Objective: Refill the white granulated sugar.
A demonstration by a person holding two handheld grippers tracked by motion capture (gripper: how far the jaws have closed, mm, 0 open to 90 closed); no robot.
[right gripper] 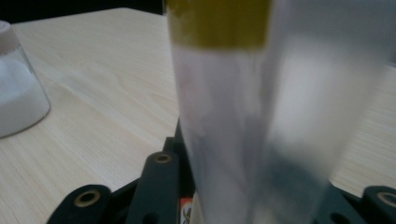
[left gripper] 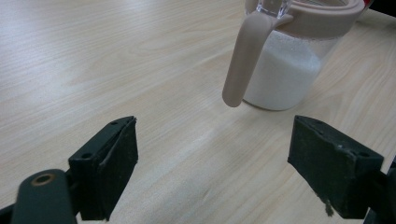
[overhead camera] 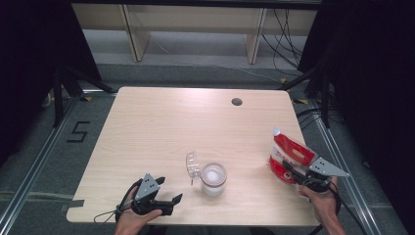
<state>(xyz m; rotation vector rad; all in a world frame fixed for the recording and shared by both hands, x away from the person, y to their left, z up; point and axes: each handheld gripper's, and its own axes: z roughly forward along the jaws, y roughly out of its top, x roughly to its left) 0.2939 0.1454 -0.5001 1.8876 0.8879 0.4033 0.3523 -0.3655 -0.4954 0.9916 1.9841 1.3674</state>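
The right gripper (overhead camera: 293, 172) is seen with its fingers around the red-and-white pouch (overhead camera: 289, 155) at the bench's (overhead camera: 161, 122) right edge; whether the pads press cannot be told. The left gripper's (overhead camera: 172, 200) fingers are spread wide and empty. The sugar jar (overhead camera: 214, 179), lid flipped open, is found just ahead-right of them, nearer the left hand.

- A clear jar (overhead camera: 214, 179) with white contents stands on the wooden table (overhead camera: 161, 127), its lid (overhead camera: 193, 165) flipped open.
- The left gripper (overhead camera: 169, 199) rests near the front edge, jaws apart.
- The right gripper (overhead camera: 289, 171) meets a red-and-white pouch (overhead camera: 289, 153) at the table's right edge.
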